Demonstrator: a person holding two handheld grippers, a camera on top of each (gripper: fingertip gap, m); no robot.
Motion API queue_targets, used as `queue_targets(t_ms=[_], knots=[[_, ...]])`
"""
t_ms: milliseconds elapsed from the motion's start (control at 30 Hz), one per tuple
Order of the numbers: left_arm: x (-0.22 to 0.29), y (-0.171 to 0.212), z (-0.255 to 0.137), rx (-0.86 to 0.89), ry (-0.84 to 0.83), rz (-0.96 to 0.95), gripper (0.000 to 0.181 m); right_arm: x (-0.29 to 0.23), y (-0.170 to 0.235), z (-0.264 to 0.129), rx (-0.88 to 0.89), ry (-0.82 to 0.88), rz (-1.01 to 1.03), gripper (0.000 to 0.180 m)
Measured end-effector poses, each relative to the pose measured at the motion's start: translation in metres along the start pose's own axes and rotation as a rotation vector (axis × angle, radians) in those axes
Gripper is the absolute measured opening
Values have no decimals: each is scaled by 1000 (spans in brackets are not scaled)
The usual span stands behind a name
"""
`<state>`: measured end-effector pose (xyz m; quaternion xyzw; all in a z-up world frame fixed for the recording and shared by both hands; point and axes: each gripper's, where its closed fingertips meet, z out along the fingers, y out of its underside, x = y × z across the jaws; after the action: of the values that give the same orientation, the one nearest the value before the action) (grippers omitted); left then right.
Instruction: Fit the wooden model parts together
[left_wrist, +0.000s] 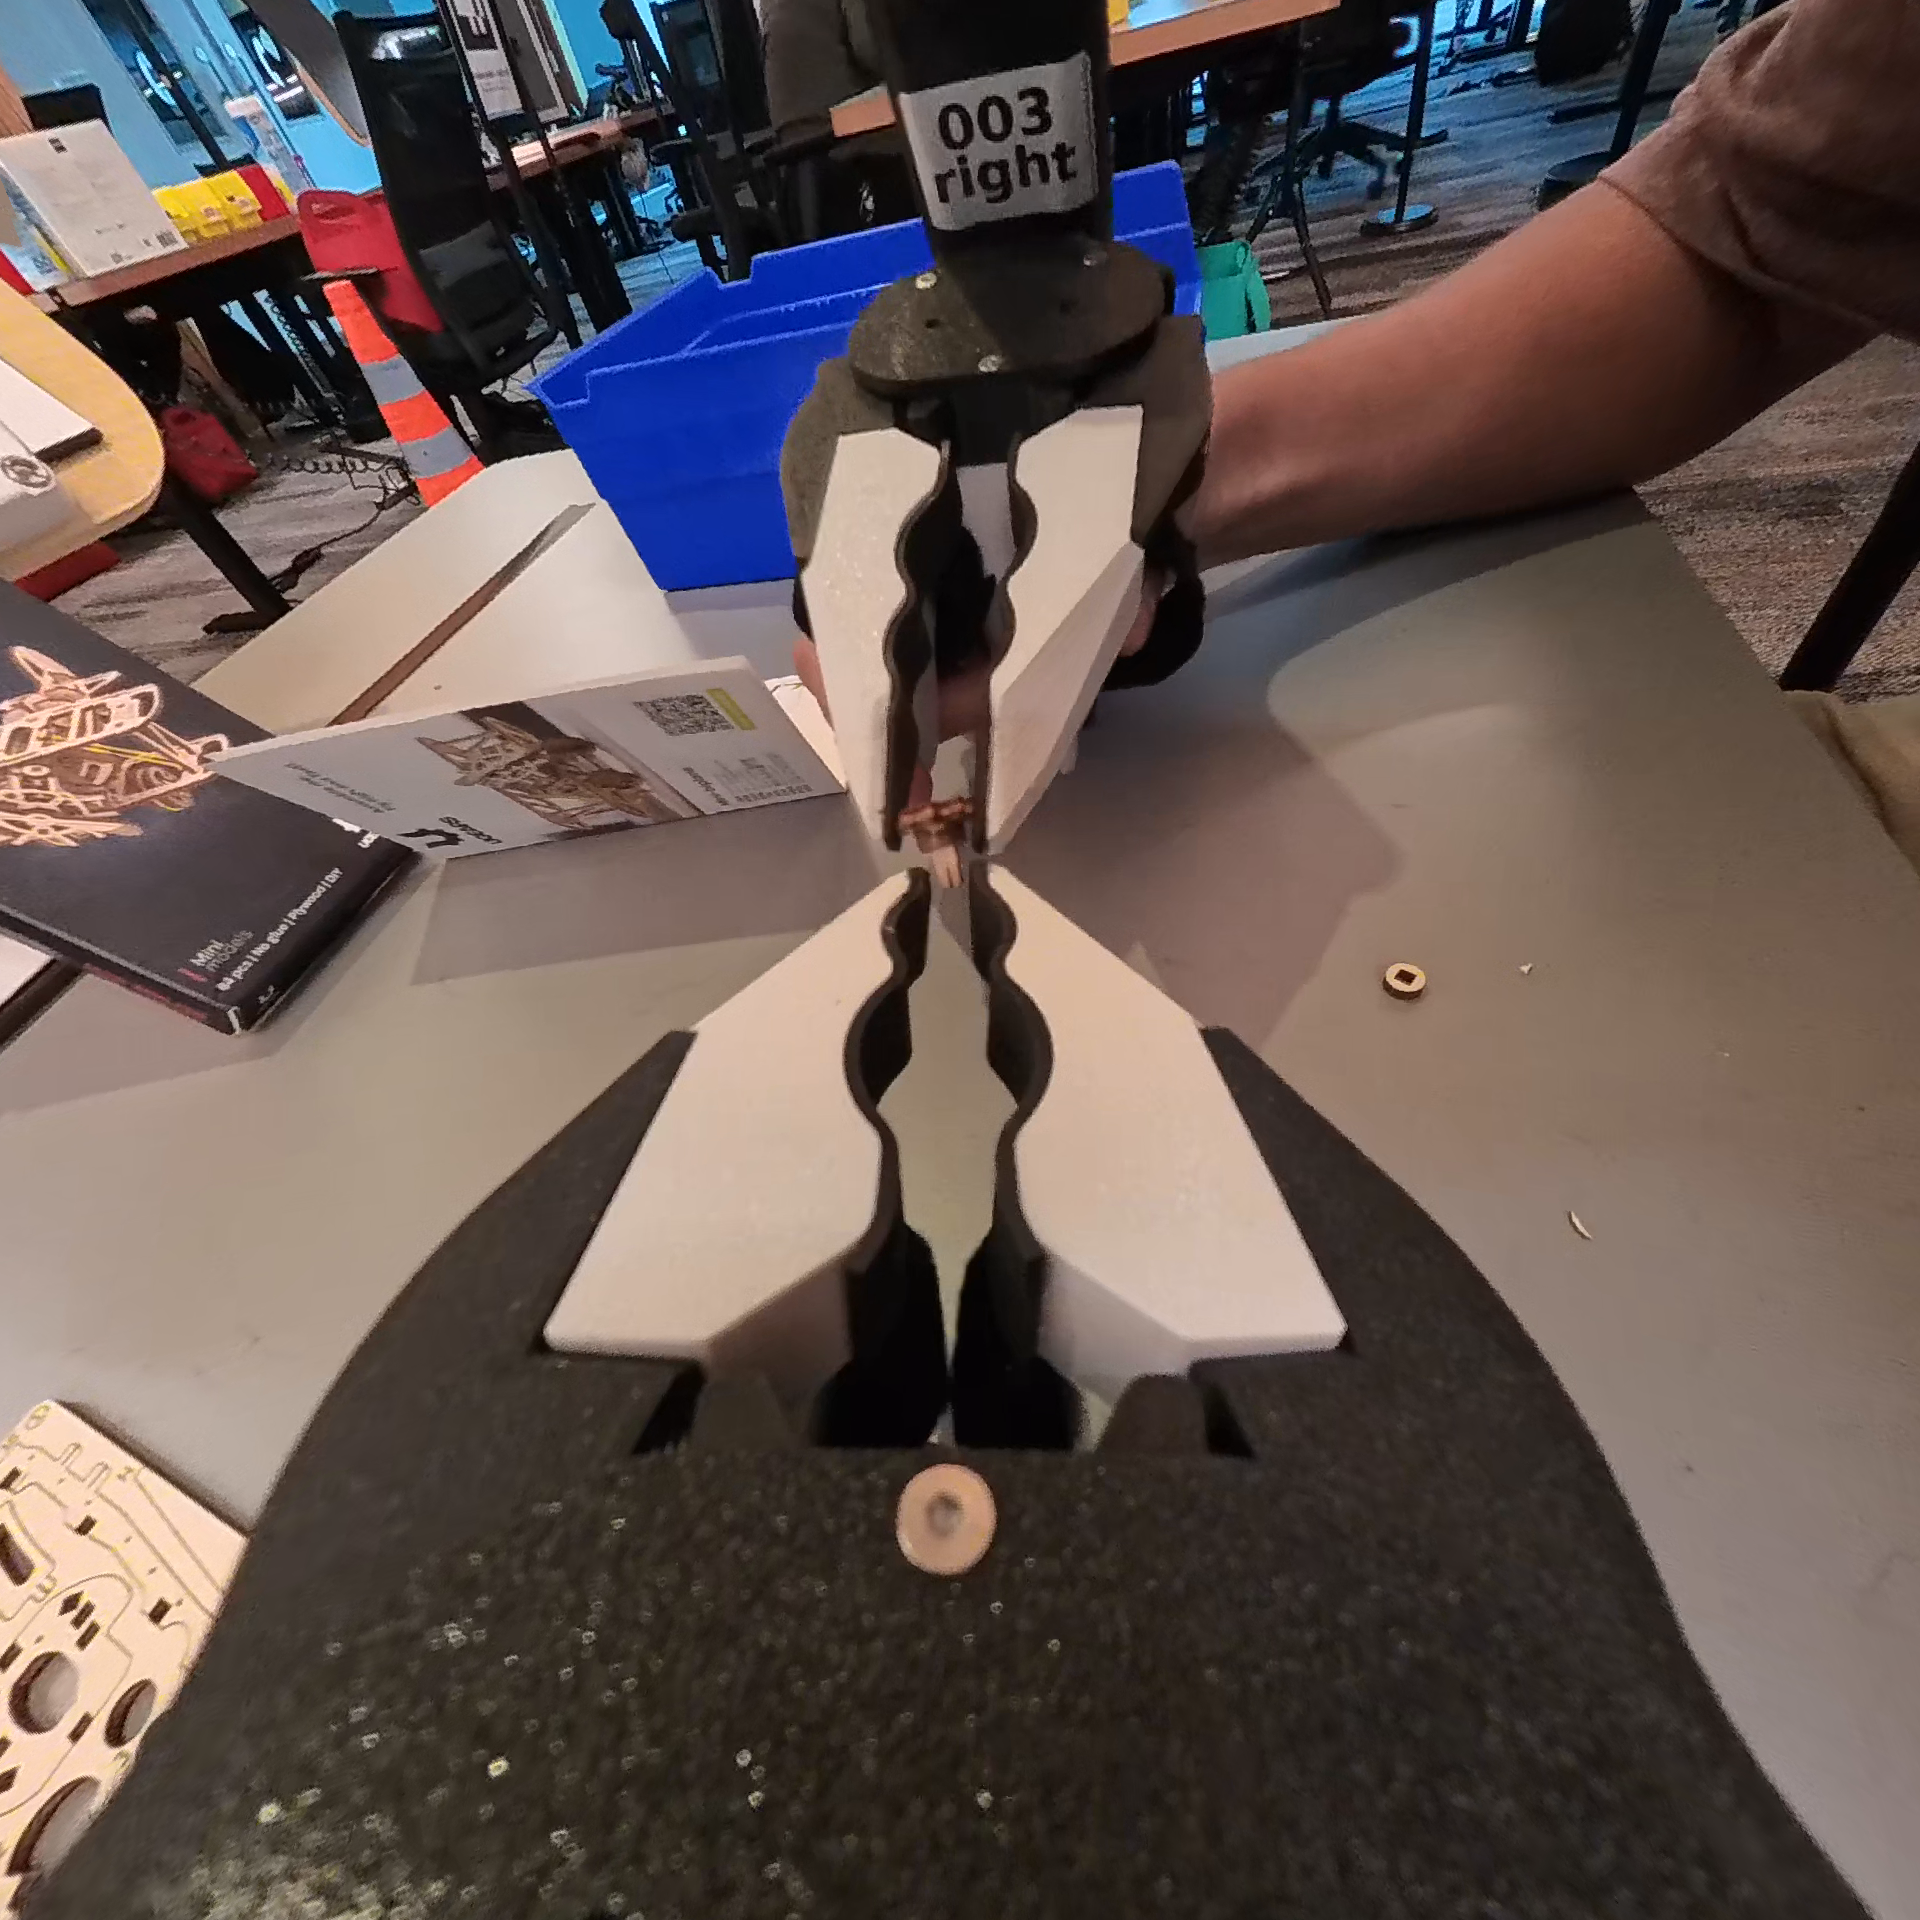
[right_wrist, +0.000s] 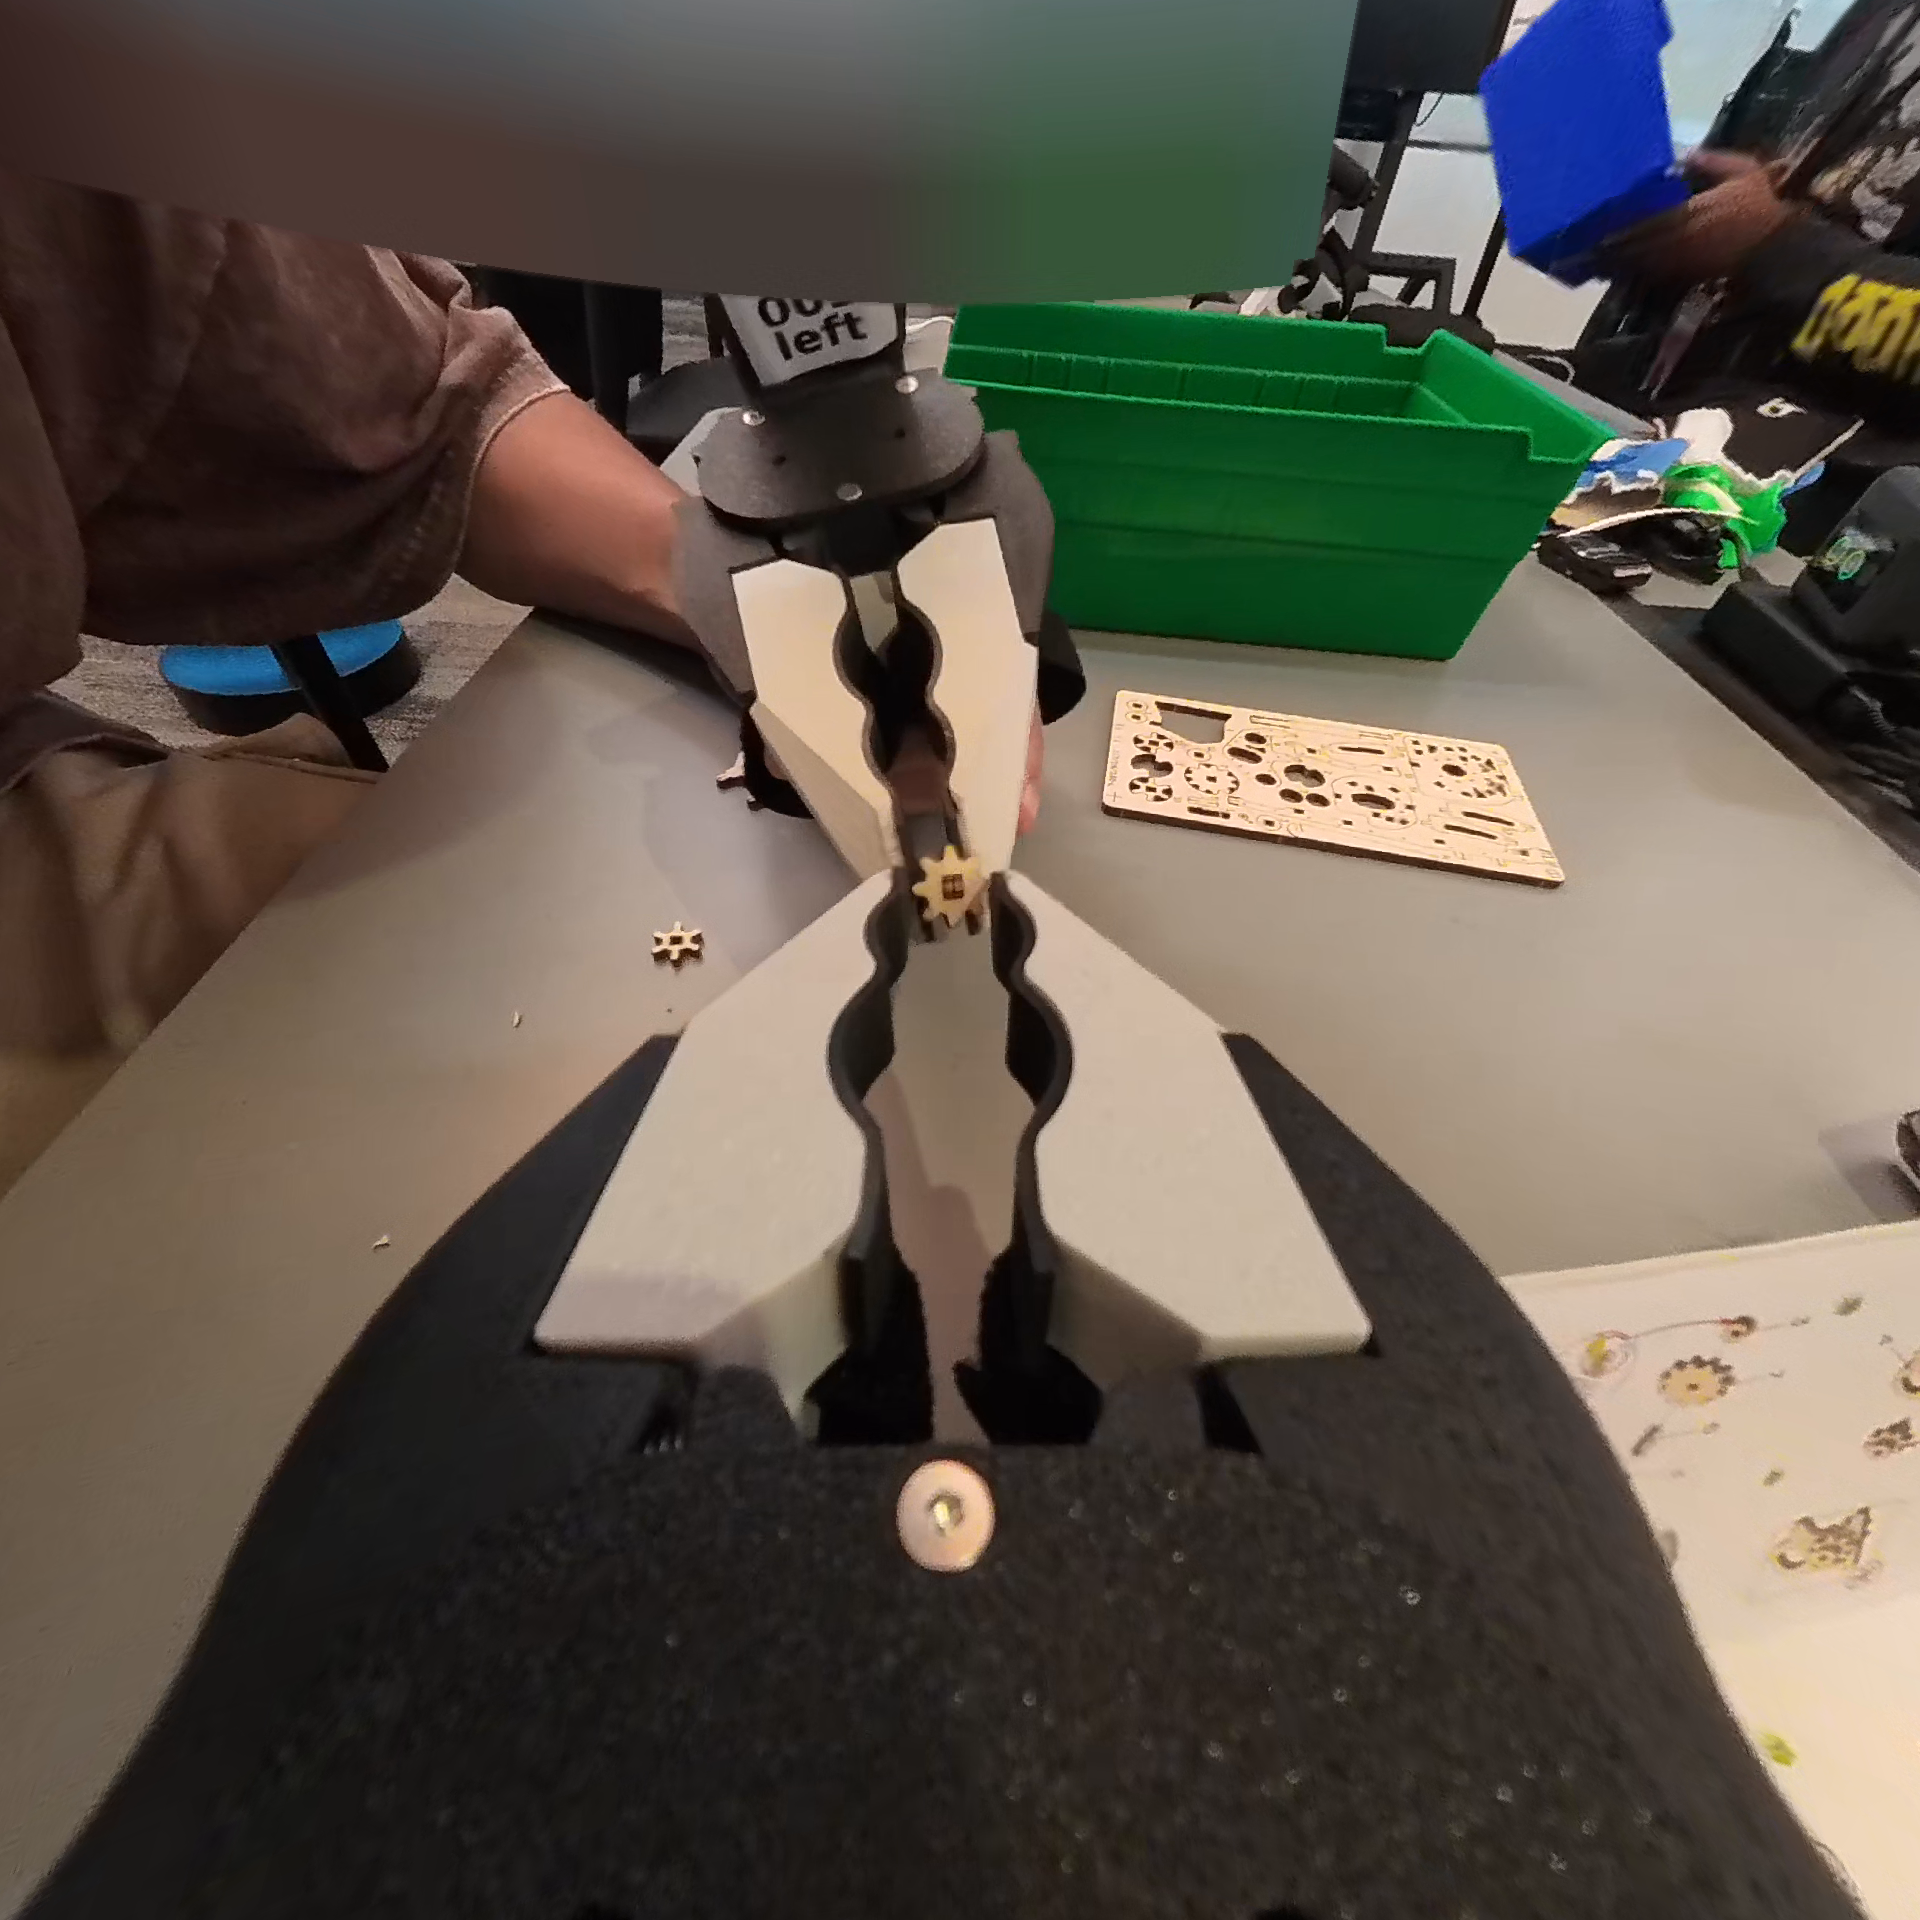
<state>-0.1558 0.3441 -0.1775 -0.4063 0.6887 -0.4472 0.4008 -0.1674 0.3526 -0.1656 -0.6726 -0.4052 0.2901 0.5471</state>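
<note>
Risk summary: the join happens mid-air over the middle of the counter (left_wrist: 1558, 831), well clear of its edges, with nothing supporting it from below.

- right claw (right_wrist: 940, 906): narrow, nipping the small wooden gear (right_wrist: 948, 883) across its teeth.
- left claw (left_wrist: 943, 896): narrow too, tips right at the short peg (left_wrist: 948, 864) that sticks out of the gear's hole. Cannot tell whether it actually grips the peg or only brackets it.
- The two claws meet tip to tip and nearly touch.

What could go wrong, my read:
- Off-axis push: a square hole on a square peg will bind if either wrist rolls. Forcing it likely snaps the thin ply or splits the gear at the hole.
- Teeth give a poor grip surface, so side load could make the gear pivot or pop out. It would land on the counter like the loose gear (right_wrist: 677, 943) near the edge by the person's sleeve, or the ring (left_wrist: 1403, 980).
- Fingertip collision: with no clearance left, further push may load claw against claw, not peg into hole.
- Peg is mostly hidden by the tips, so seating depth is hard to check.

Parts sheet (right_wrist: 1330, 800) and green bin (right_wrist: 1247, 499) sit well apart, no interference.
</note>
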Motion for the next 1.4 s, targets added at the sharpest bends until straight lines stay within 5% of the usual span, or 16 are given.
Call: queue_targets(t_ms=[800, 1100, 1400], knots=[[-1, -4, -4, 35, -27, 35, 0, 5, -5, -8, 13, 4, 16, 15], [18, 0, -1, 9, 49, 131, 0, -10, -8, -18, 8, -168, 169, 11], [22, 2, 0, -1, 71, 155, 0, 0, 18, -15, -133, -116, 151, 22]])
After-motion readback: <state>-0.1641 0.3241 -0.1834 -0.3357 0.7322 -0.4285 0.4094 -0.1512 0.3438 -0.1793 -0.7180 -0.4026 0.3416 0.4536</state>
